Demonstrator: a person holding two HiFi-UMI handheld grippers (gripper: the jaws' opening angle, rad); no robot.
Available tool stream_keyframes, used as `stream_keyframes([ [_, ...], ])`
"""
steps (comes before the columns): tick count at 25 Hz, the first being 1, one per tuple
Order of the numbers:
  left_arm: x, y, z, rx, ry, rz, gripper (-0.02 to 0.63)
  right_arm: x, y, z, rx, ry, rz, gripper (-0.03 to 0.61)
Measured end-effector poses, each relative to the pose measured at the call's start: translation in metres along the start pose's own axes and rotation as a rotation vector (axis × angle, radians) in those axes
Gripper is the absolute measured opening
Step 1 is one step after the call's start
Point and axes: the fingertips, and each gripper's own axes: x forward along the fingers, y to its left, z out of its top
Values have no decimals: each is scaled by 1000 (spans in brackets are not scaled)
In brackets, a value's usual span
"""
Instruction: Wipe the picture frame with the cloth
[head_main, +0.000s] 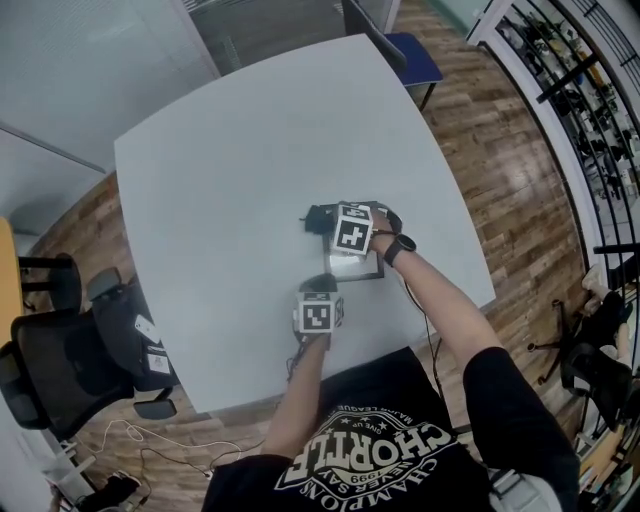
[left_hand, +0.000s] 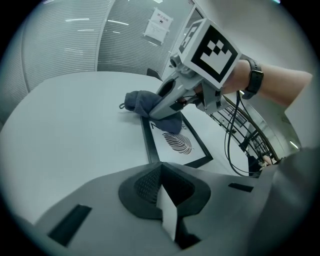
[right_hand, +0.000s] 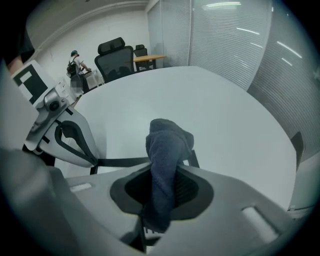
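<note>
- One pale table (head_main: 250, 150), bearing one black picture frame (left_hand: 175, 146) with a leaf print, laid flat near the table's near edge.
- One dark blue cloth (right_hand: 162, 165), bunched, resting on the frame's far end.
- Two grippers: the right gripper (right_hand: 161, 195) has its jaws clamped on the cloth; the left gripper (left_hand: 162, 192) has its jaws together with nothing between them, just beside the frame's near corner.
- One wristwatch (head_main: 398, 247) on the right wrist.
- One blue chair (head_main: 415, 58) at the table's far edge.

The picture frame (left_hand: 176, 144) lies flat on the table (head_main: 250, 150), the cloth (left_hand: 141, 102) on its far end.
</note>
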Motion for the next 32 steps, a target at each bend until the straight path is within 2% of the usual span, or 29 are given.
stream_keyframes([
  [6,-2,2,1,34,-14,9,6,-21,-5,-47,101,30,-26,75],
  [12,-1,2,-2,41,-4,26,6,-43,-14,-99,195,63,-89,77],
  [17,1,-2,0,48,-13,27,6,-50,-15,-121,254,59,-103,76],
  [20,-1,-4,1,37,-15,27,6,-52,-14,-111,235,58,-110,77],
  [28,2,-4,-1,-40,-16,2,6,-38,4,-12,108,-60,-45,77],
  [32,2,-1,-1,-60,-19,1,6,-18,13,12,57,-56,-15,77],
])
